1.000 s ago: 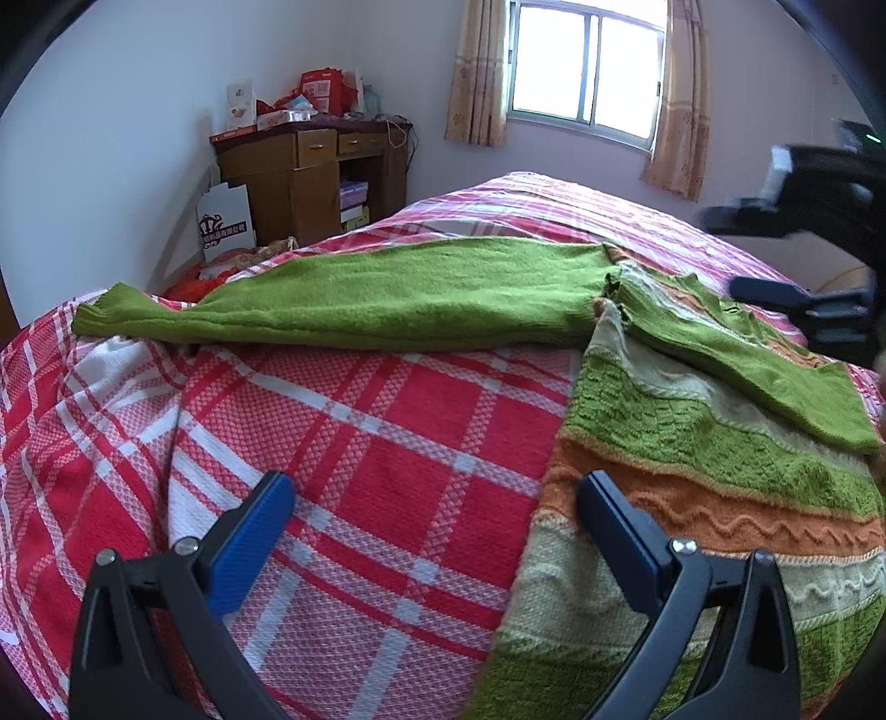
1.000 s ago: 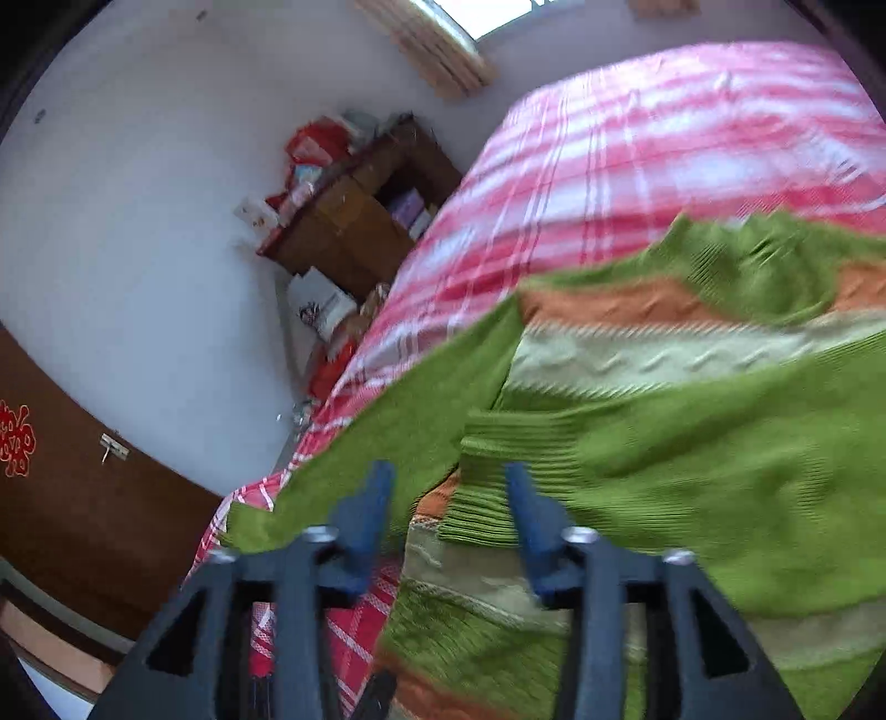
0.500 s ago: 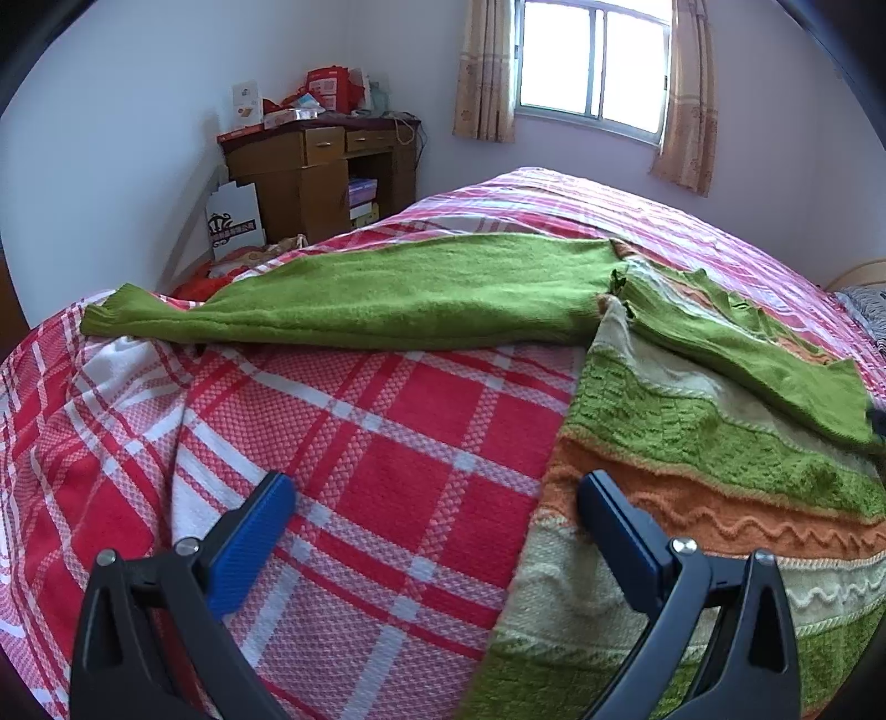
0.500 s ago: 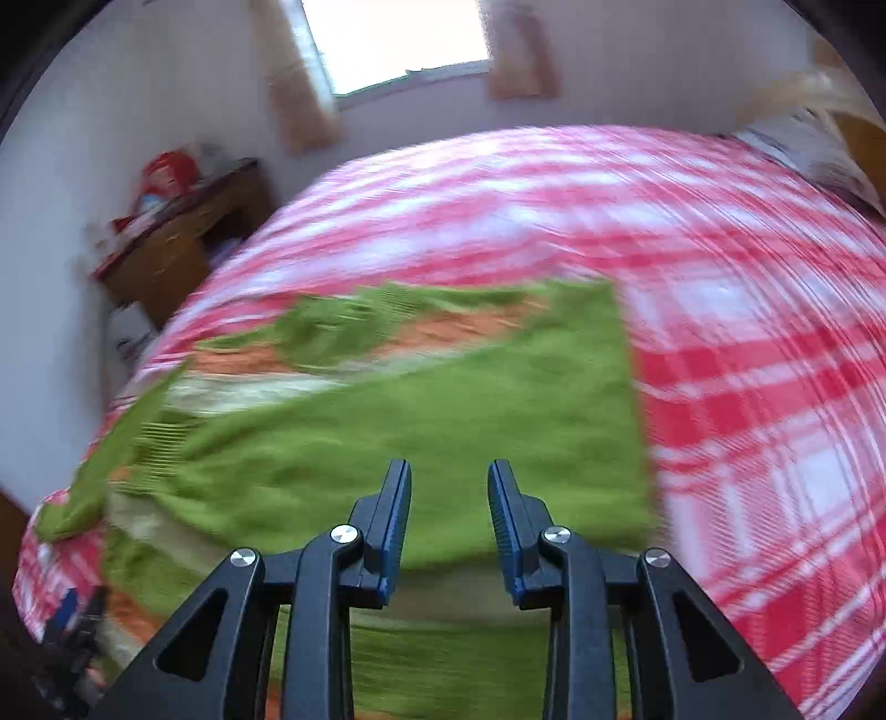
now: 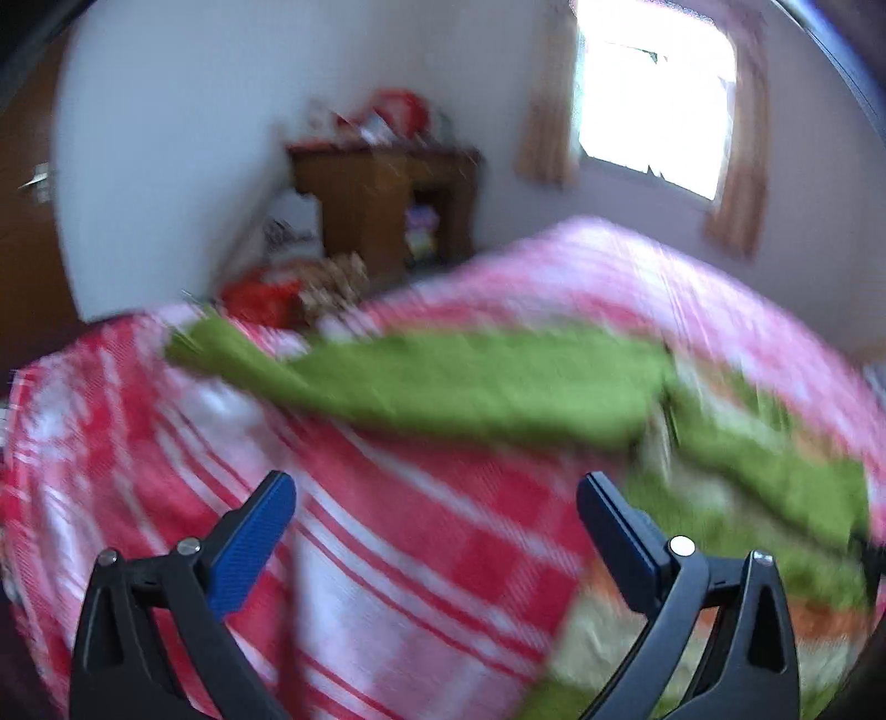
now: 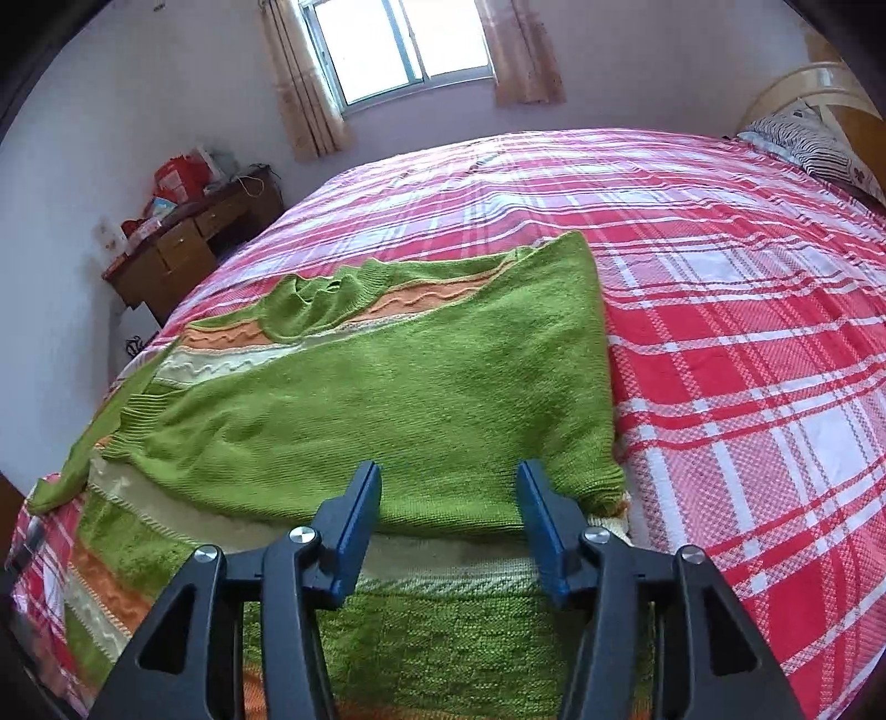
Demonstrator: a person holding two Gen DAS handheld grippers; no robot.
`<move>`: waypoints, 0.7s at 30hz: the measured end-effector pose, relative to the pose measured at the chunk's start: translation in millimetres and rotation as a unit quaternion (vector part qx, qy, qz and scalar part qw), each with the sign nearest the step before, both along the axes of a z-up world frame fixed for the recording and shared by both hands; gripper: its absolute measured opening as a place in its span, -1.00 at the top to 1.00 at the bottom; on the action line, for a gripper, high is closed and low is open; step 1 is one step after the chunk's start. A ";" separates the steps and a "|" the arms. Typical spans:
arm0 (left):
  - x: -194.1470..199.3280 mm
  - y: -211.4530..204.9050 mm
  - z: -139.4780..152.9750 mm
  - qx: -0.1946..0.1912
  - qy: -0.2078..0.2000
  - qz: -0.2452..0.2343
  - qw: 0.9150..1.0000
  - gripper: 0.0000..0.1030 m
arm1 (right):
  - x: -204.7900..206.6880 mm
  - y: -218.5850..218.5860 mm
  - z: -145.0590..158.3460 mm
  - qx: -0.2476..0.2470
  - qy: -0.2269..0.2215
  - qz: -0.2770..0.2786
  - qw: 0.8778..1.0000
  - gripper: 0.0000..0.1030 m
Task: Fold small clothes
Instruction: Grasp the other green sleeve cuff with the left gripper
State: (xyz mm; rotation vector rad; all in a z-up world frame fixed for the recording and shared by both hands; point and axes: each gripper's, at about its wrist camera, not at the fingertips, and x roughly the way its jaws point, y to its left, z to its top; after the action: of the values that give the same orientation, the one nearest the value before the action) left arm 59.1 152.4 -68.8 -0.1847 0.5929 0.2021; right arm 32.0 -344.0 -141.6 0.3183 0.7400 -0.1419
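A small knit sweater (image 6: 387, 387), green with orange and cream stripes, lies flat on the red plaid bedspread (image 6: 747, 332). One green sleeve is folded across its body. The other sleeve (image 5: 443, 382) stretches out to the left over the bedspread in the blurred left wrist view. My right gripper (image 6: 448, 487) is open and empty, just above the sweater's lower part. My left gripper (image 5: 434, 498) is open wide and empty, above the bedspread to the left of the sweater's body (image 5: 747, 498).
A wooden desk (image 6: 194, 238) with red boxes stands by the wall left of the bed, under a curtained window (image 6: 404, 44). A striped pillow (image 6: 808, 144) and headboard are at the far right. A brown door (image 5: 27, 221) is at the left.
The right gripper has opened wider and pulled back to the sweater's lower part, leaving the sleeve folded on the body. The left gripper has swung left and up, blurring its view.
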 end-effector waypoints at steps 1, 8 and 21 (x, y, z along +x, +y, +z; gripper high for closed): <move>1.9 12.6 8.4 -0.005 -0.008 0.017 1.000 -1.00 | 0.3 0.0 0.1 0.004 -0.002 0.000 1.000 -0.03; 52.1 140.1 6.7 -0.141 0.022 0.159 0.977 -0.88 | -0.5 0.6 -0.6 0.011 -0.005 0.001 1.000 -0.06; 105.2 170.8 -39.4 -0.179 0.080 0.184 0.963 0.74 | -1.3 -1.4 -0.6 0.019 -0.010 0.006 1.000 -0.10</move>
State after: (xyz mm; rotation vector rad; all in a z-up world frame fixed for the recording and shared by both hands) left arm 164.3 323.2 -108.2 -0.6361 0.7517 0.4734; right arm 30.7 -345.4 -142.2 0.3514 0.7263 -0.1126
